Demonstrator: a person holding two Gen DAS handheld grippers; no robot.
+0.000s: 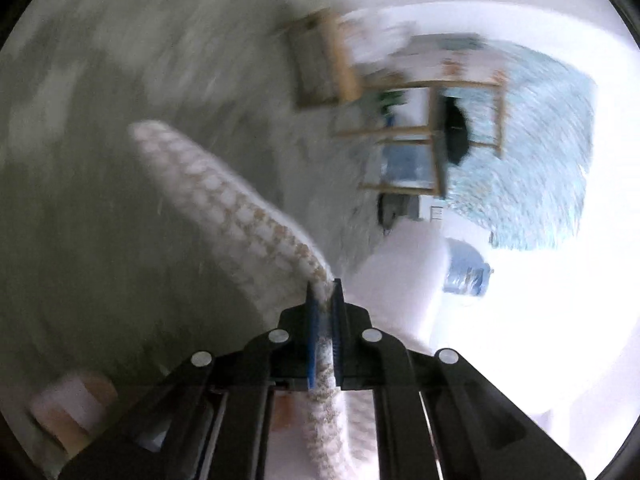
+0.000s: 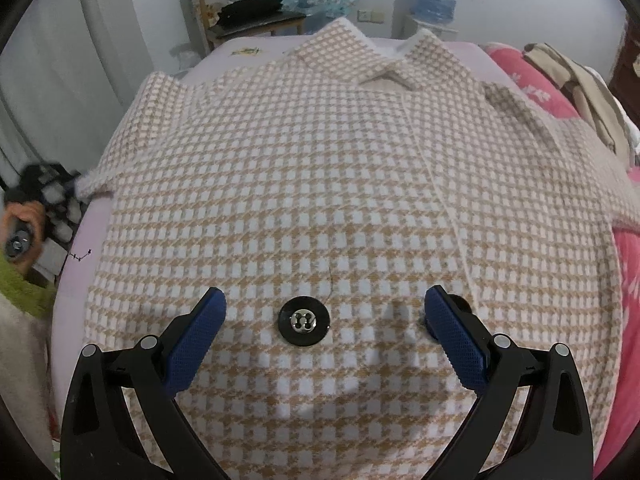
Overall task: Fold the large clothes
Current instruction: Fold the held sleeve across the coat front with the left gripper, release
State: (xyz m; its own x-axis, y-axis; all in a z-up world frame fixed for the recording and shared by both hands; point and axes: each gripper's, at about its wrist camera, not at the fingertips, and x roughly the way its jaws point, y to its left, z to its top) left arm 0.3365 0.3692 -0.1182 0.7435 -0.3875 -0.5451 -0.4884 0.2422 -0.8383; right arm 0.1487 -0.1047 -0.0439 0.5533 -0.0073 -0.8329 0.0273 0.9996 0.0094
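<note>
Left wrist view: blurred bedroom, tilted hard to one side, pale wall at left, wooden chair (image 1: 432, 136) with dark cushion against a teal patterned hanging, blue water jug (image 1: 466, 272) lower right. Left gripper (image 1: 325, 292) clamped shut on a fold of the houndstooth coat (image 1: 224, 200), blue pads pinching the cloth between them. Sleeve-like strip of beige-and-white fabric running up and left from the pads, lifted clear of everything behind it; more of the same cloth trailing down between the gripper arms.

Right wrist view: bed (image 2: 72, 280) with pale lilac sheet, pink floral blanket (image 2: 536, 88) along the right edge, folded beige garment (image 2: 580, 92) on top of it. Houndstooth coat (image 2: 320, 184) spread flat across the bed, collar far, front panel overlapping down the right of middle. Large black button (image 2: 304, 321) on the coat, midway between the fingers. Right gripper (image 2: 325, 306) wide apart, holding nothing, hovering just above the fabric. Second dark button partly hidden behind the right finger. At far left, a hand (image 2: 24, 224) on a gripper handle, coat's sleeve edge (image 2: 94, 182) lifted toward it. Chair and water jug against the back wall.
</note>
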